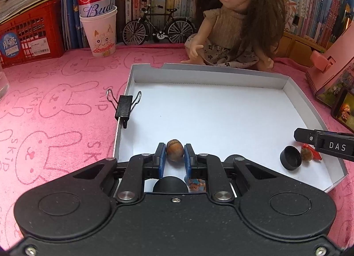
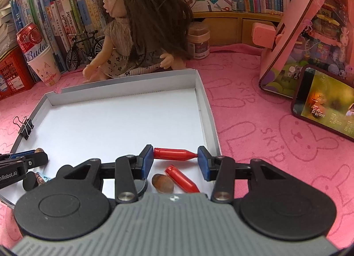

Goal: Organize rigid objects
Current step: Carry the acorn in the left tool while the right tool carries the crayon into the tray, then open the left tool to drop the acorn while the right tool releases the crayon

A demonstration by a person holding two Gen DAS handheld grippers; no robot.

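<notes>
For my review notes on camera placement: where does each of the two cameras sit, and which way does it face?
Left wrist: on the left gripper, angled down over the white tray's near-left part; its blue pads clamp a hazelnut; the right gripper's finger shows at right.
Right wrist: on the right gripper, over the tray's near-right corner; pads hold a red crayon end to end; the left gripper shows at left.
Shared: tray, doll, binder clip, toy bicycle.

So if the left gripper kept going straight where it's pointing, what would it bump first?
Probably the white floor of the box, just past the nut that the left gripper pinches. It tilts downward, and that patch looks bare; depth is hard to judge.
</notes>
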